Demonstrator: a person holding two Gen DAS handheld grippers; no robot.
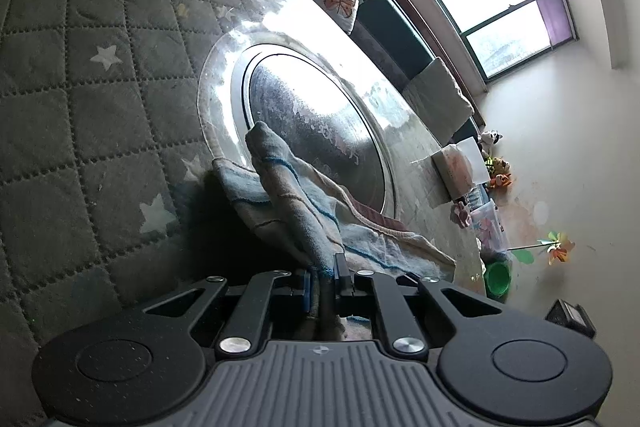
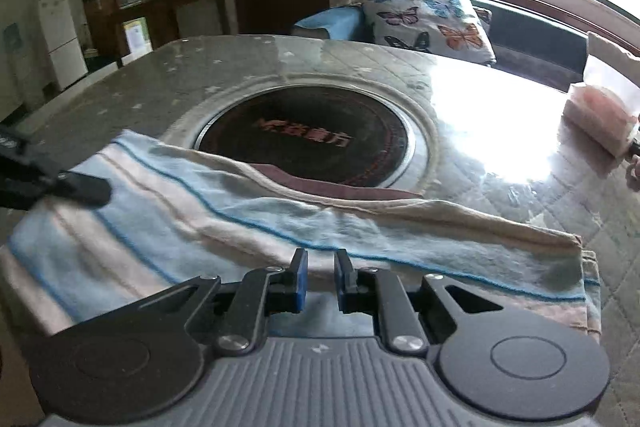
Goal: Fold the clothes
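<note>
A big table (image 2: 500,163) is covered by a grey quilted cloth with stars and a shiny clear sheet. A round black cooker plate (image 2: 312,143) is set in the middle of the table. A striped cloth (image 2: 224,227) in blue, white and pink is spread on the near side of the table, from 9 o'clock to 4 o'clock in the right wrist view, and its far edge lies over the rim of the plate. A box of tissues (image 2: 600,115) is seen at 2 o'clock.

The left gripper (image 1: 324,273) is closed tight on a bunched part of the cloth, which is lifted up in a ridge. The right gripper (image 2: 320,277) is held a little open just over the near edge, and nothing is pinched by it.

The cloth could be pulled crooked if only one side is lifted. It could also be slid on the shiny sheet, so the fold might be spoiled.
</note>
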